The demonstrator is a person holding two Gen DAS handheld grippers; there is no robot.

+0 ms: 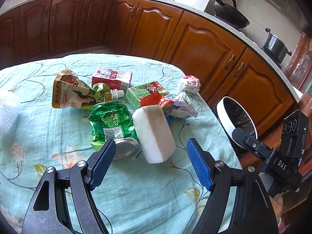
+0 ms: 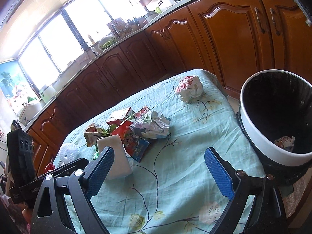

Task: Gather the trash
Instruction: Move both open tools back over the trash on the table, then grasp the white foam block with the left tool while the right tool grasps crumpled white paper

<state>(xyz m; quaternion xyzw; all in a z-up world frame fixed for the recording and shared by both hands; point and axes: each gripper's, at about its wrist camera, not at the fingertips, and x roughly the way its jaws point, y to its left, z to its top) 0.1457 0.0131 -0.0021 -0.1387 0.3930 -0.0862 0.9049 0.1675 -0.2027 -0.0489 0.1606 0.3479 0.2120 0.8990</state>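
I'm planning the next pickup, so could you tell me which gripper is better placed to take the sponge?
Left, probably. The left gripper stands open with the sponge just ahead of its fingers. The right gripper, also open, has the sponge off to its side and sits nearer the trash bin.

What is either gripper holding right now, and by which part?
Nothing. The left gripper and right gripper are both open and empty above the table.

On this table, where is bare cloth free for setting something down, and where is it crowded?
Bare tablecloth lies along the near edge, in front of the sponge, and between the crumpled wrapper ball and the trash bin. The middle is crowded: crushed green can, cartons, pouches and wrappers touch or overlap.
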